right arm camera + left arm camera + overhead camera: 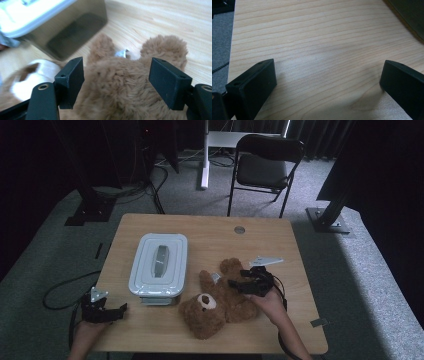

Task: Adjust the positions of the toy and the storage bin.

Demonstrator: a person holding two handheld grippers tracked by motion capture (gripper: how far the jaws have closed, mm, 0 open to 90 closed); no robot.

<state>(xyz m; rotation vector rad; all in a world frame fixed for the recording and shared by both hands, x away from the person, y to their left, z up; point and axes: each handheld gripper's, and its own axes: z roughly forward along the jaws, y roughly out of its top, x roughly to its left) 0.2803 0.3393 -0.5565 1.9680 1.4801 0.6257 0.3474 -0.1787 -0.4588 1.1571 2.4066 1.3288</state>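
Wooden table (280,240), lidded white box (159,265), contents hidden, teddy bear (220,302) beside.

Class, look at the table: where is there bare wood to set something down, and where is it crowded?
Free: the far strip behind the lidded box, and the near left corner around the left claw. Crowded: the near middle, where the teddy bear lies against the box with the right claw open over it.

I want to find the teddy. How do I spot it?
Look at the wooden table. Near its front edge, right of the white box, lies the teddy on its back. It is the only brown, furry thing there.
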